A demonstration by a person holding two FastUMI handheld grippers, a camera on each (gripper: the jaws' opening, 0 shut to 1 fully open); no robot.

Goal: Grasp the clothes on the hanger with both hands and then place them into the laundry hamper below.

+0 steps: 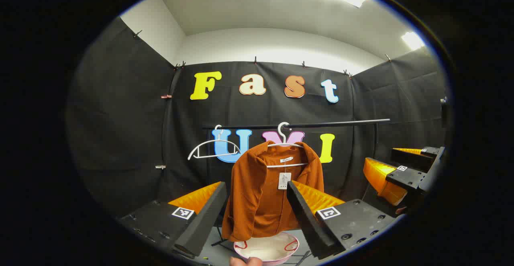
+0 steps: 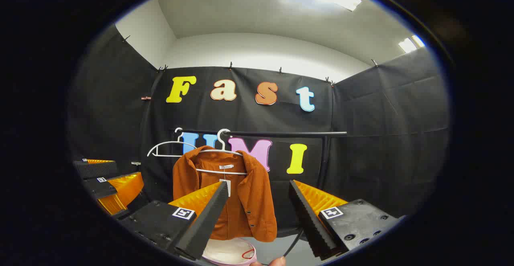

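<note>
In the left gripper view: left gripper spread wide and gripping nothing, well short of the rust-orange corduroy jacket hanging on a white hanger from the black rail, with an empty white hanger beside it on the rail, the pink-rimmed laundry hamper directly under the jacket's hem, and the right gripper off at the right edge, fingers apart. In the right gripper view: right gripper likewise released with nothing between its fingers, jacket on its hanger ahead and apart from the fingers, hamper below it, left gripper at the left edge.
</note>
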